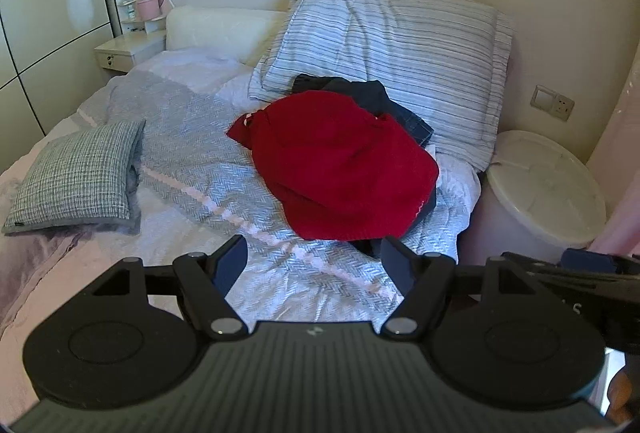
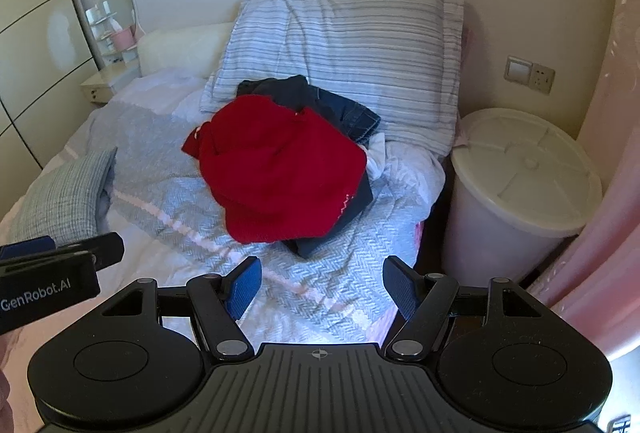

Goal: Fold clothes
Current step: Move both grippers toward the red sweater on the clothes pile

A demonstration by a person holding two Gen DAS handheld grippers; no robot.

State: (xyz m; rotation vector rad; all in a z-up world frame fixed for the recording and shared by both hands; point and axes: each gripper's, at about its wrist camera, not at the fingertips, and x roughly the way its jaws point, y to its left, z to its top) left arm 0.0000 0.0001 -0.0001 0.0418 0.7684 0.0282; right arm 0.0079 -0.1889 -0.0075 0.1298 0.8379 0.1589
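A crumpled red sweater (image 1: 340, 165) lies on top of a pile of dark clothes (image 1: 372, 93) on the bed, just in front of a striped pillow; it also shows in the right wrist view (image 2: 280, 169), over dark blue jeans (image 2: 348, 111). My left gripper (image 1: 314, 265) is open and empty, held above the quilt short of the pile. My right gripper (image 2: 322, 285) is open and empty too, also short of the pile. The left gripper's side shows at the left edge of the right wrist view (image 2: 60, 273).
A grey-and-pink patterned quilt (image 1: 200, 153) covers the bed. A small checked cushion (image 1: 80, 177) lies at the left. A large striped pillow (image 1: 392, 45) leans on the wall. A white lidded bin (image 2: 520, 185) stands right of the bed. A nightstand with mirror (image 1: 132, 41) stands at the back left.
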